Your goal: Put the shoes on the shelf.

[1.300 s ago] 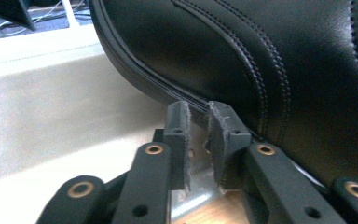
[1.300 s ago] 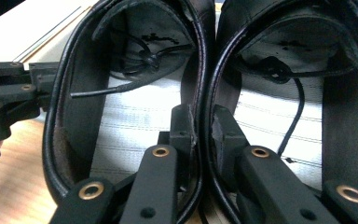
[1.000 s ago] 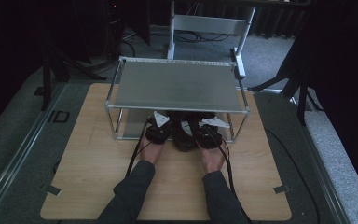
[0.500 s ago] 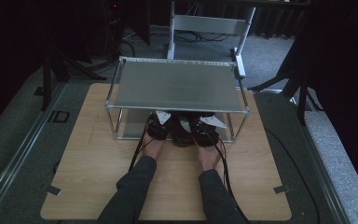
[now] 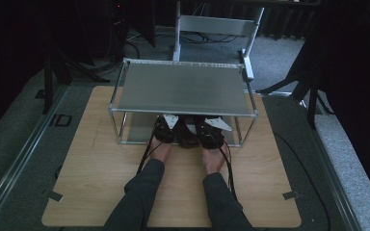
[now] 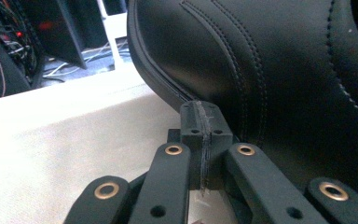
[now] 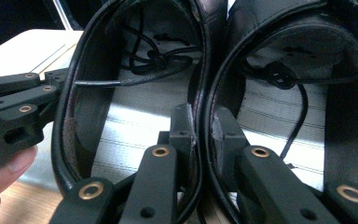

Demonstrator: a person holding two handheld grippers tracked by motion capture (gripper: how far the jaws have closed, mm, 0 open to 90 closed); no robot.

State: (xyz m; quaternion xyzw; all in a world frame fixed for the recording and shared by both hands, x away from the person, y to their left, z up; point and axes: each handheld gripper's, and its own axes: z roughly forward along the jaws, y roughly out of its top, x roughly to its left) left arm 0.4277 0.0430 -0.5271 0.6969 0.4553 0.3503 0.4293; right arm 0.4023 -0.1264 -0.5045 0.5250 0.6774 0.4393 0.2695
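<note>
black leather shoes (image 7: 205, 70) with stitched seams and loose laces sit side by side under the metal shelf (image 5: 183, 89); right tongs (image 7: 200, 126) pinch their adjoining collars, left tongs (image 6: 204, 116) clenched empty beside one shoe.

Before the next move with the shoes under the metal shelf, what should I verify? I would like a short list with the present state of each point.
1. Right gripper shut on the touching inner collars of the black shoes: ok.
2. Left gripper holds a shoe: not ok; its jaws are shut with nothing seen between them, and the leather lies just past the tips.
3. Shoes side by side, touching: ok.
4. Laces tucked inside the shoes: ok.
5. Headroom under the rack: cannot tell.
</note>
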